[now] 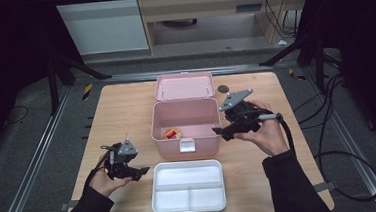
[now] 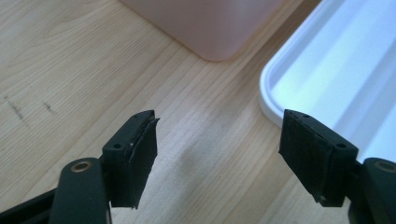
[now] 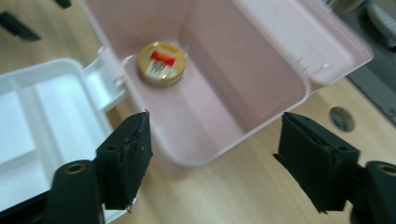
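Observation:
An open pink box (image 1: pixel 168 143) stands mid-table with its lid (image 1: pixel 183 86) flipped back. Inside, near the front left, lies a round gold-rimmed tin (image 1: pixel 172 133) with a red label. In the right gripper view the tin (image 3: pixel 162 63) rests on the floor of the box (image 3: pixel 233 60). My right gripper (image 1: pixel 220 132) hovers at the box's right edge and points into it, open, nothing between its jaws (image 3: pixel 215 140). A white divided tray (image 1: pixel 154 188) sits in front of the box. My left gripper (image 1: pixel 141 172) is just left of the tray, open and empty (image 2: pixel 217 140) over bare wood.
A small dark round disc (image 1: pixel 223 88) lies on the table right of the lid, near the back edge. The box's white latch (image 1: pixel 187 146) faces the tray. Black cables (image 1: pixel 329 141) trail off the table's right side. Stand legs (image 1: pixel 80 68) flank the far corners.

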{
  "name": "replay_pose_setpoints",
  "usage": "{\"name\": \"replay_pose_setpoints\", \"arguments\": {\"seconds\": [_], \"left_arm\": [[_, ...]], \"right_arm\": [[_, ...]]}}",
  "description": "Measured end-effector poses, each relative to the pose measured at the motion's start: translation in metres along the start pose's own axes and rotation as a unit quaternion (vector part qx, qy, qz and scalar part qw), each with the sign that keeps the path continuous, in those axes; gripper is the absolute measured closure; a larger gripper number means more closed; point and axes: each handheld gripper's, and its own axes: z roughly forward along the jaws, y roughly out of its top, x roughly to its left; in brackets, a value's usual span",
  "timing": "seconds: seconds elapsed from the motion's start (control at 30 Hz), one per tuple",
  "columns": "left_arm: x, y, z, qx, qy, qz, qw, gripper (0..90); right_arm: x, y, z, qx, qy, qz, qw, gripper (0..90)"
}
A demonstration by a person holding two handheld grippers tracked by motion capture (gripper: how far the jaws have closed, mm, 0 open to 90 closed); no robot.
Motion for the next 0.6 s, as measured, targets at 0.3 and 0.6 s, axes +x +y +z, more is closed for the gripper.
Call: {"name": "replay_pose_setpoints", "arguments": {"seconds": [0.3, 0.6], "left_arm": [[-0.013, 0.008, -0.007, -0.001, -0.019, 0.042, 0.9990, 32.8], [-0.035, 0.016, -0.004, 0.013, -0.049, 0.093, 0.9944, 39.2]], "right_arm": [[0.027, -0.036, -0.001, 0.012, 0.028, -0.014, 0.9994, 29.1], [0.053, -0.059, 0.014, 0.026, 0.064, -0.023, 0.9973, 31.0]]}}
